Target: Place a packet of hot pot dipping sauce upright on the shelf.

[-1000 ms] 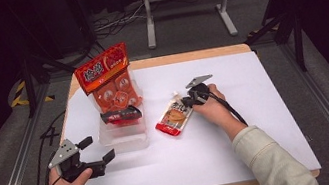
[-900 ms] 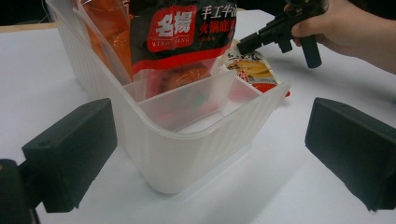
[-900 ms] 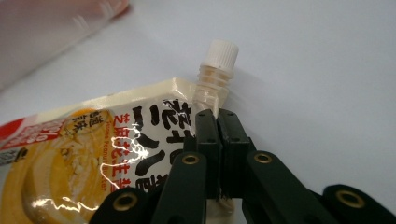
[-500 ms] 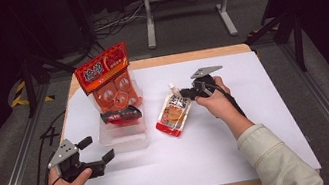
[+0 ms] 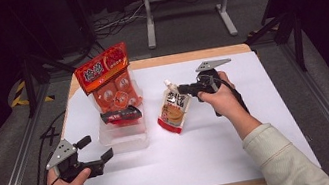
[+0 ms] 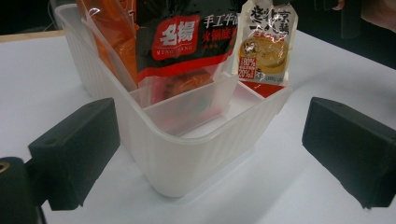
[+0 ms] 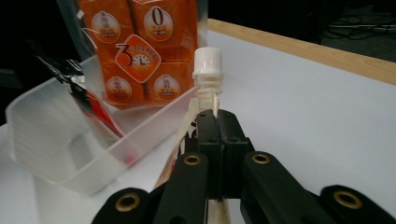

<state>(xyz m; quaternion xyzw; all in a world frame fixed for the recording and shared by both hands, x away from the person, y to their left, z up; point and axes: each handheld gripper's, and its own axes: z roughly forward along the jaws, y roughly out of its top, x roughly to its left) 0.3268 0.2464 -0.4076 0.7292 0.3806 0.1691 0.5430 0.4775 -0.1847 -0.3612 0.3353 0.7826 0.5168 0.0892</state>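
The bench (image 5: 222, 148), covered in white with a wooden rim showing at its far edge, carries everything here. Toward its left edge stands a clear plastic bin (image 5: 124, 138), ribbed on its walls and split into compartments. An orange snack bag (image 5: 109, 81) stands upright at the far end of the bin, and a red and black sauce packet (image 5: 120, 115) leans in front of it, nearer the middle of the bin. Just right of the bin, near the bench's centre, a spouted sauce pouch (image 5: 174, 110) hangs tilted with its white cap up and its lower corner at the bench surface. The right gripper (image 5: 186, 89) has its jaws closed tight on the pouch's neck, just under the cap. The left gripper (image 5: 95, 149) hovers by the near left corner, jaws wide apart and holding nothing, aimed at the bin's near end.
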